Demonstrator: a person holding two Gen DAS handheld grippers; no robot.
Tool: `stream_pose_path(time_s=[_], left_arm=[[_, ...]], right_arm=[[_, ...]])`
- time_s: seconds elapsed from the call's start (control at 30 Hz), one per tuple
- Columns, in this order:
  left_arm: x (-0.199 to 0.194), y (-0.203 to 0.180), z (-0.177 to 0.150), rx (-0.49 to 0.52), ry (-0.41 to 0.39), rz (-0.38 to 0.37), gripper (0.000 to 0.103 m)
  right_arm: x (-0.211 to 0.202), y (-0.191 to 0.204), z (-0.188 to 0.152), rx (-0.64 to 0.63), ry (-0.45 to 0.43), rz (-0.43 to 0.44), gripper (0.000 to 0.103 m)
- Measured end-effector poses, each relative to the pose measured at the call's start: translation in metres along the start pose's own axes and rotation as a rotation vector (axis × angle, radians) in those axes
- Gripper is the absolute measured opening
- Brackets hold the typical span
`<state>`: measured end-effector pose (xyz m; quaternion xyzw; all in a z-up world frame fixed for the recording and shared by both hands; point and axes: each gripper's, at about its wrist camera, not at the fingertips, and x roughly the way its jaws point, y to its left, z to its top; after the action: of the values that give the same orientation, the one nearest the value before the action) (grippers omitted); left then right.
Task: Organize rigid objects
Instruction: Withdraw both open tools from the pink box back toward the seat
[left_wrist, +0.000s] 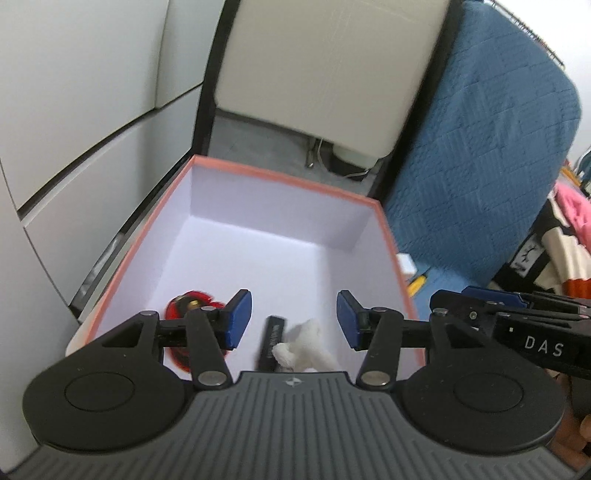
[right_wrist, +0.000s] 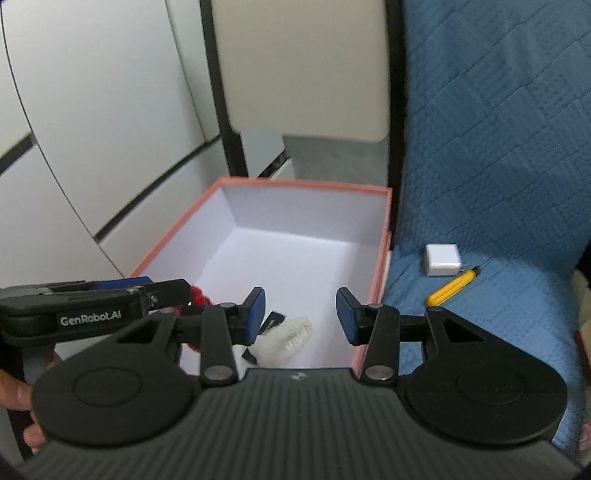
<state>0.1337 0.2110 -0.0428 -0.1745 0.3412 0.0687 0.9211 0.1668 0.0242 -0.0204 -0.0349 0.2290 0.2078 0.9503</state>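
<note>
Fingers (left_wrist: 240, 319) over half-hidden red object (left_wrist: 184, 306)

Well ahead of the left fingers (left_wrist: 240, 317) we are looking at a cream chair back (left_wrist: 321, 66) standing upright in a black frame (left_wrist: 207, 110), with grey floor (left_wrist: 258, 136) showing beneath it. Off to the left of those fingers, white cabinet fronts (left_wrist: 74, 110) are running past. To their right a blue quilted cover (left_wrist: 480, 147) is rising, and further right a heap of pink and striped clothes (left_wrist: 565, 229) is lying against it. The same cover is spreading out to the right of the right fingers (right_wrist: 255, 314).
</note>
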Motion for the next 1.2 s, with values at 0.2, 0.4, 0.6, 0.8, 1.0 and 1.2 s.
stream_pose_path(time_s=[0.2,0.4,0.6,0.8,1.0,1.2], left_arm=[[-0.008,-0.036,-0.006,0.019,-0.027,-0.044,0.057],[-0.009,-0.067,-0.018,0.044,-0.035,-0.078,0.057],[-0.007,-0.098,-0.037,0.082,-0.023,-0.103,0.057],[-0.003,-0.121,-0.055,0.107,-0.004,-0.116,0.057],[0.002,-0.143,-0.077,0.123,0.008,-0.131,0.057],[0.009,-0.166,-0.107,0.153,0.046,-0.124,0.057]], right_arm=[[-0.028,-0.021,-0.004,0.01,-0.053,-0.032,0.046],[-0.049,-0.049,-0.016,0.041,-0.084,-0.077,0.046],[-0.061,-0.073,-0.033,0.068,-0.081,-0.115,0.046],[-0.072,-0.092,-0.055,0.078,-0.071,-0.142,0.046],[-0.082,-0.112,-0.078,0.106,-0.056,-0.166,0.046],[-0.088,-0.129,-0.101,0.122,-0.043,-0.187,0.046]])
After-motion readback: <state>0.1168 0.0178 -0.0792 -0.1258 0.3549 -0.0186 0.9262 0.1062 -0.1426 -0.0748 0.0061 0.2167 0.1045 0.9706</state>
